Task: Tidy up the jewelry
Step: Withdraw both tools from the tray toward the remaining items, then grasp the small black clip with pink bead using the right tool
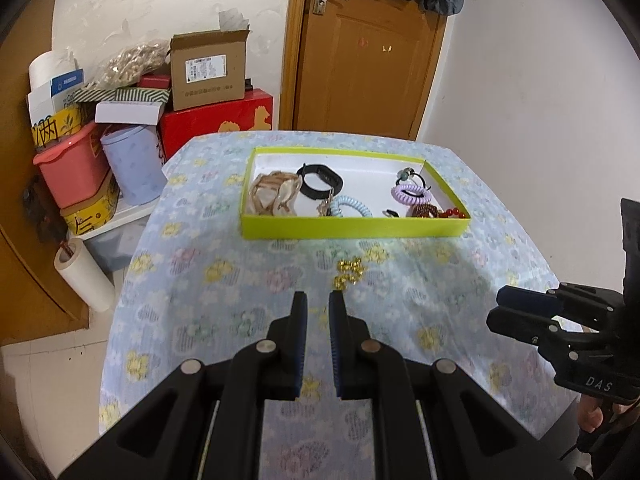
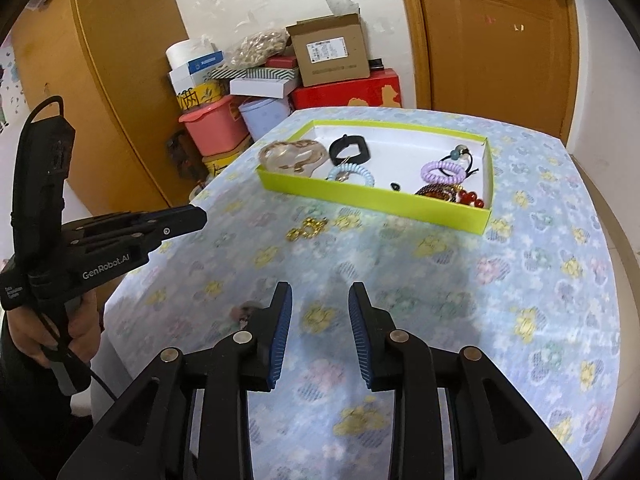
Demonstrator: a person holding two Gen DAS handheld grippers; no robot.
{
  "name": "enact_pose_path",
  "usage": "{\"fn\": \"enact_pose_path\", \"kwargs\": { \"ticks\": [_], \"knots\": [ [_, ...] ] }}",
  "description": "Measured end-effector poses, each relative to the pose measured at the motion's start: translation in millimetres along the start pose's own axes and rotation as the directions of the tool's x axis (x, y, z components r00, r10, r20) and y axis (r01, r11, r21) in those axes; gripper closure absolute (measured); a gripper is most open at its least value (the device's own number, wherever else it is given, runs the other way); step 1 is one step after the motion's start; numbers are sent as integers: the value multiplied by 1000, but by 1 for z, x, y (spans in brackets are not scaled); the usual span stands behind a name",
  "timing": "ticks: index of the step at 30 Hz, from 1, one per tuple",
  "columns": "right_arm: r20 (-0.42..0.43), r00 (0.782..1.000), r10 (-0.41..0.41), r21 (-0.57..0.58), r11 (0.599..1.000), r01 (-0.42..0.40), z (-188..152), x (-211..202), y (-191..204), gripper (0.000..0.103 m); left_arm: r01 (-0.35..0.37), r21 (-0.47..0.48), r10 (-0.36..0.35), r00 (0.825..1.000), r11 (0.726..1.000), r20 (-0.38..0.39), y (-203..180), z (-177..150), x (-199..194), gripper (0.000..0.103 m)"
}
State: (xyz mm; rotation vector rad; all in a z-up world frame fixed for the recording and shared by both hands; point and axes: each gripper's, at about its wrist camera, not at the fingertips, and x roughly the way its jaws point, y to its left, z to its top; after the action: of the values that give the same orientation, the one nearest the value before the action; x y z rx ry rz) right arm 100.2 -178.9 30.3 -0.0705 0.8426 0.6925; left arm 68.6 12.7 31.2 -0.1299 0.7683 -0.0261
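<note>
The small gold chain of linked beads (image 1: 349, 273) lies loose on the counter's blue floral cloth (image 1: 224, 292), just ahead of the left claw (image 1: 318, 300), whose jaws stand narrowly parted and empty; the shallow lime-green cardboard tray (image 1: 352, 229) lies beyond it. The right claw (image 2: 319, 294) hovers released, well short of the chain. Likely risks: the jaws pinching cloth together with the thin chain, or only one end being caught so the rest slips free.
</note>
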Motion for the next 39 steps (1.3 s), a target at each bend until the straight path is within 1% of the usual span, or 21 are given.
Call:
{"fn": "enact_pose_path", "kwargs": {
  "ticks": [6, 14, 20, 26, 30, 31, 32, 33, 39],
  "knots": [
    [-14, 1000, 12, -27, 1000, -12, -12, 3, 12, 72, 3, -14, -3, 1000, 1000, -6, 4, -16, -6, 92],
    [-55, 997, 50, -42, 998, -52, -24, 16, 26, 72, -5, -65, 3, 999, 998, -38, 20, -33, -6, 92],
    [-98, 993, 59, -100, 993, -69, -24, 37, 37, 72, -10, -96, 5, 999, 995, -43, 31, -36, -4, 92],
    [-141, 988, 63, -138, 987, -83, -25, 63, 42, 72, -4, -92, 0, 999, 996, -51, 34, -35, 1, 92],
    [-143, 988, 65, -159, 983, -87, -24, 67, 43, 72, -4, -93, -1, 999, 996, -53, 36, -34, 4, 92],
    [-142, 988, 63, -164, 983, -86, -24, 67, 44, 74, -4, -93, -1, 999, 996, -54, 36, -33, 5, 92],
    [-141, 988, 56, -171, 982, -80, -25, 67, 45, 79, -4, -93, -1, 999, 996, -54, 36, -32, 6, 92],
    [-141, 989, 49, -178, 981, -74, -25, 67, 45, 88, -3, -94, -2, 998, 996, -56, 36, -32, 8, 92],
    [-124, 991, 44, -165, 984, -64, -27, 62, 38, 88, 7, -83, -12, 998, 997, -69, 30, -30, 16, 92]
  ]
}}
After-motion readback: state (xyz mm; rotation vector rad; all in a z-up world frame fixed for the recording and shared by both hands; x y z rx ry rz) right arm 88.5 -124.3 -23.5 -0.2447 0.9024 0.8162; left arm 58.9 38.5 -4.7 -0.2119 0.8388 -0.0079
